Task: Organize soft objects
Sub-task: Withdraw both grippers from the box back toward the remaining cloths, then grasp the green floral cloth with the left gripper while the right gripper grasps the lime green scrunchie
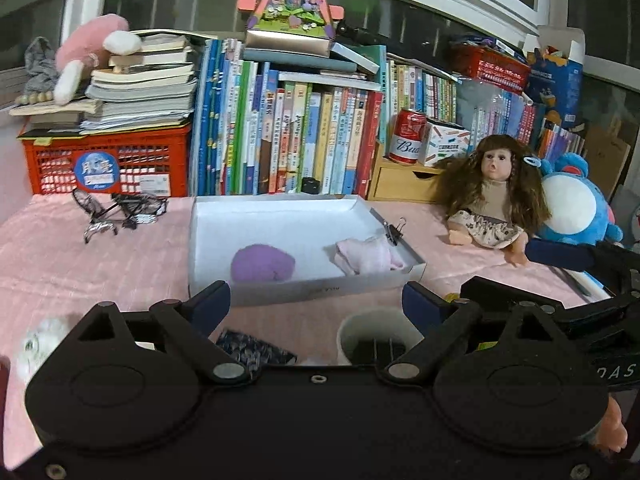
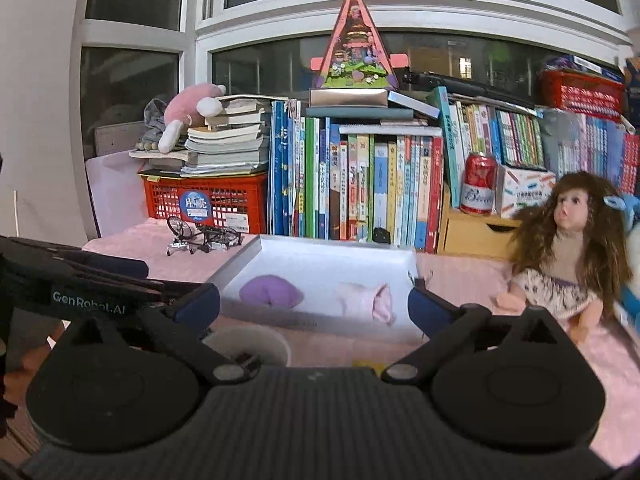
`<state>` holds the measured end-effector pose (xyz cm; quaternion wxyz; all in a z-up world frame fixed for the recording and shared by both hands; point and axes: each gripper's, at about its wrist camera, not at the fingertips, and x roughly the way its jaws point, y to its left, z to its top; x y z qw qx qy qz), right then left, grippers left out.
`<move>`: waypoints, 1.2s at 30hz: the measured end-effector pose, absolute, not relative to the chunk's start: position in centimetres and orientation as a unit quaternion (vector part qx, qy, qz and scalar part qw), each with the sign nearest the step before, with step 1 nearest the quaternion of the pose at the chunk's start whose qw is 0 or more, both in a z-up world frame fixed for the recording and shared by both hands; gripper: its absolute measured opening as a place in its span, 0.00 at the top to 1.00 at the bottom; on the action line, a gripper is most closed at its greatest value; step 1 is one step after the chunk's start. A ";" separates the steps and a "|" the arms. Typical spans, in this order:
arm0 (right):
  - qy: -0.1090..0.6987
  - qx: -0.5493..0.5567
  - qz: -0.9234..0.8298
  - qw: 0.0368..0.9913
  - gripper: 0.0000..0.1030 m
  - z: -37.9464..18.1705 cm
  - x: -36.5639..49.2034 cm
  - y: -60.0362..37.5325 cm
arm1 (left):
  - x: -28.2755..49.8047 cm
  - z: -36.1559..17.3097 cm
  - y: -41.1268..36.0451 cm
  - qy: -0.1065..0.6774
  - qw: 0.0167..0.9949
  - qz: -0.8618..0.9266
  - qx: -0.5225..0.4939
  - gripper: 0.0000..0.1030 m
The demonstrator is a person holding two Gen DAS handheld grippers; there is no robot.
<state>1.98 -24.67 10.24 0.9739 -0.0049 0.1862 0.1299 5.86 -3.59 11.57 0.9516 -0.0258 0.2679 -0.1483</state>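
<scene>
Child's room — books (image 2: 360, 184) (doll (image 2: 568, 248))

Tablecloth (image 1: 120, 256): pale pink, faint woven texture.
Shallow cardboard box (image 1: 400, 276): white inside, grey rim.
Rolled soft bundle (image 1: 262, 264): plain purple.
Folded soft cloth (image 1: 366, 256): pale pink.
Patterned fabric piece (image 1: 252, 350): dark blue with small light print.
Plastic crate (image 1: 108, 164): red, with a blue round sticker.
Drink can (image 1: 407, 137): red with a white band.
Doll (image 1: 492, 196): brown hair, floral dress.
Plush toy (image 1: 576, 200): blue and white.
</scene>
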 end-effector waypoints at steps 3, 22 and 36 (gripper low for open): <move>0.178 0.003 0.126 0.976 0.00 9.1 0.7 -24.8 | 4.3 10.4 -3.5 0.260 0.955 -0.141 -0.034 0.09; 0.184 -0.026 0.066 0.980 0.00 2.9 -3.6 -24.2 | -0.2 3.8 -2.1 0.247 0.965 -0.078 -0.040 0.04; 0.224 -0.021 0.012 0.974 0.08 0.0 -3.3 -26.2 | -0.1 1.4 -3.2 0.258 0.963 -0.074 -0.012 0.06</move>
